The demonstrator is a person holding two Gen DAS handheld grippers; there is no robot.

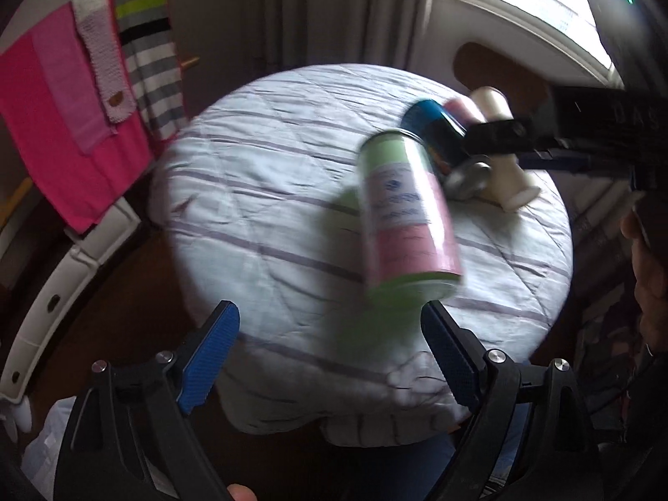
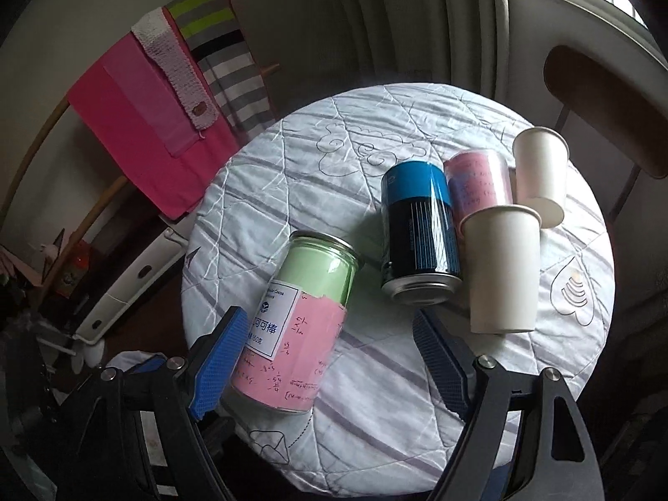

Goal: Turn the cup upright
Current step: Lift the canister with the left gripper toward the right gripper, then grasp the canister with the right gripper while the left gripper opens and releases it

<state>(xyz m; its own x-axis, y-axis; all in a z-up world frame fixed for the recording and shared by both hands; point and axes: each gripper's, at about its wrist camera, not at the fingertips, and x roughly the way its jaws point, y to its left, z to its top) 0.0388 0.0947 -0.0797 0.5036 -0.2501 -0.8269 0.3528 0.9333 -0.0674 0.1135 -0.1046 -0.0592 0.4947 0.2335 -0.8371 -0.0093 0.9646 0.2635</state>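
Two white paper cups stand on the round quilted table point(image 2: 375, 133). The near cup point(image 2: 501, 269) and the far cup point(image 2: 540, 175) both look upside down, rims on the cloth. One cup shows blurred in the left wrist view point(image 1: 511, 185). My left gripper point(image 1: 330, 350) is open and empty above the table's near edge. My right gripper point(image 2: 325, 359) is open and empty; its left finger point(image 2: 217, 367) is beside a green-and-pink can point(image 2: 300, 325). The other hand's gripper body point(image 1: 584, 133) hangs over the cups in the left wrist view.
A green-and-pink can point(image 1: 405, 208), a blue-and-black can point(image 2: 419, 229) and a clear pink-lined tumbler point(image 2: 480, 179) crowd the table beside the cups. A rack with pink and striped cloths point(image 2: 167, 117) stands left. A chair point(image 2: 605, 100) is at the back right.
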